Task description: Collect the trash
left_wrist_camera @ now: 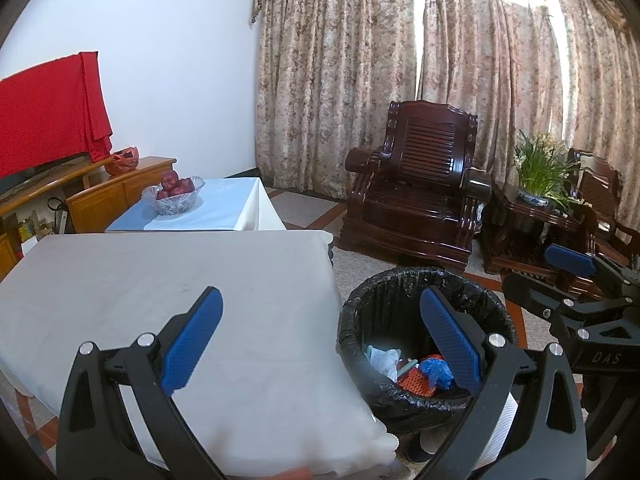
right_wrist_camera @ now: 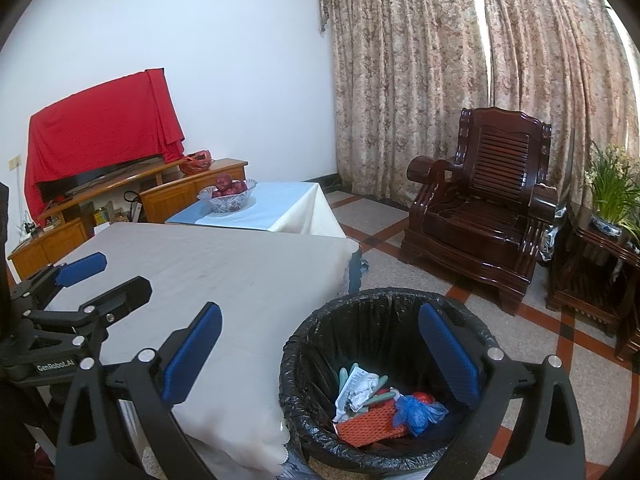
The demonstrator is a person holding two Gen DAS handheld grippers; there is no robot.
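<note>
Beside the table's [right_wrist_camera: 224, 272] right edge, on the floor, I see the round bin [right_wrist_camera: 384, 300] lined with crinkled black plastic; crumpled white paper [right_wrist_camera: 358, 390], orange mesh [right_wrist_camera: 370, 426] and a blue bag [right_wrist_camera: 418, 410] lie inside. My left gripper [left_wrist_camera: 320, 344] and right gripper [right_wrist_camera: 320, 356] both gape, holding nothing.

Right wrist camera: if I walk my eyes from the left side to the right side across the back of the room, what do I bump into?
Red cloth → red plastic bag → glass bowl of red fruit → flowered curtains → dark wooden armchair → potted green plant with pale flowers.
</note>
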